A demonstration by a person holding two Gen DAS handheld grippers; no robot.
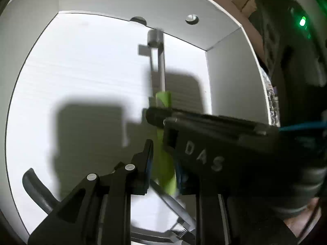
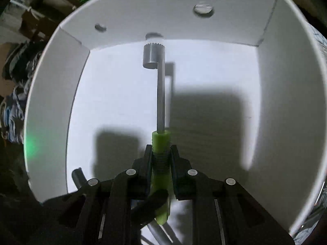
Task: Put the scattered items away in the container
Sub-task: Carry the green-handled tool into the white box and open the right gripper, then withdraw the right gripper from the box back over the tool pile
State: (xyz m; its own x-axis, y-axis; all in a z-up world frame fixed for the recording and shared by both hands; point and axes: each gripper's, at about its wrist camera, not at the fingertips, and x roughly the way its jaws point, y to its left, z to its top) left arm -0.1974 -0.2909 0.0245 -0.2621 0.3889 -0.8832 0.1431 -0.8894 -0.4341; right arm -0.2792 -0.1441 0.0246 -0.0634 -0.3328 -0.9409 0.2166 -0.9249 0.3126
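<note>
Green plastic handle on a steel-shafted tool [image 1: 164, 163], seen from the left wrist: pinched between the pads of the left gripper [image 1: 163, 157], clenched on the lower half of the handle. Long axis running straight away from the fingers, up the picture, toward the far wall of the white box [image 1: 143, 2]. Round steel head close to that wall, above the floor rather than resting on it, judging by the shadow beside it. Right gripper [image 1: 155, 116] reaching in crosswise from the right and gripping the same handle further up, nearer the shaft. Left gripper tilted steeply downward into the box. Black tube [image 1: 32, 183] on the floor at lower left, a blurred metal piece [image 1: 177, 214] underneath the fingers.

From the right wrist: right gripper [image 2: 160, 153] clamped on the ribbed middle of the tool [image 2: 160, 140], shaft and head in line with the fingers, pointing at the far wall of the box [image 2: 286, 81]. Dark bar crossing the handle below the pads, probably a finger of the left gripper, not certain. Also aimed steeply down.

Tool inside the box walls but not yet lying on the floor; both hands equally near, each already holding it. Likely next need: lowering along the long axis until shaft and head lie flat, then letting go, with care not to knock the head against the far wall.
</note>
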